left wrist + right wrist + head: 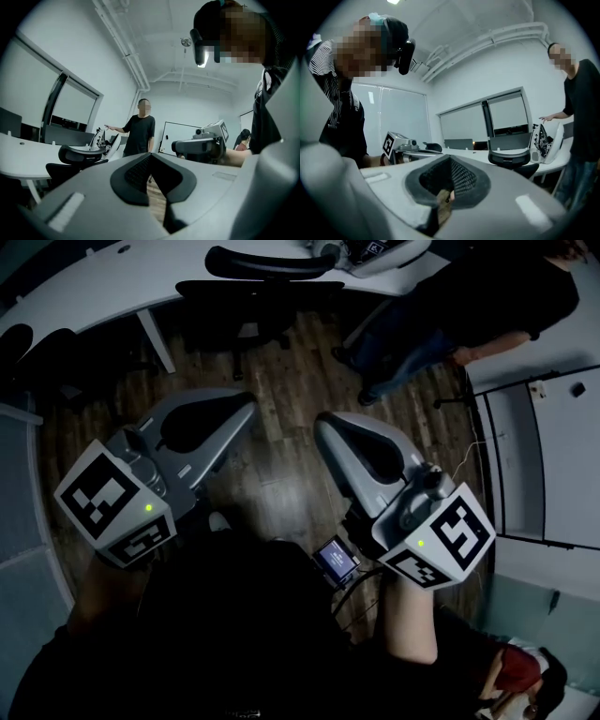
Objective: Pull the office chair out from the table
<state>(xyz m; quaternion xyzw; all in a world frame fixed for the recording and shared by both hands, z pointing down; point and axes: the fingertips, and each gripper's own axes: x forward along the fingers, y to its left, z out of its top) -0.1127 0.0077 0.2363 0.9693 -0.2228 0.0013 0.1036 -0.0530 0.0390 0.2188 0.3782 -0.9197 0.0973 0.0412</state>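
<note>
While at table (94, 292), chair (272, 263) beyond hand-held grippers (244, 411) (325, 426)

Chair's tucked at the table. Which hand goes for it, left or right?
Left, marginally. Both tongs are shut, empty and short of the office chair. The left tongs have bare floor ahead; the right tongs are on the side where a bystander stands near the chair.

Chair (258, 287): seat and legs lost in dark under table (94, 296); can't make out wheels. In left gripper view, my left claw (150, 158) covers chair's lower part. Bystander (487, 306) cut by top edge, head out of frame. Seated person (520, 676) clipped at bottom corner. Small screen (336, 559) at my waist: too small to read.
</note>
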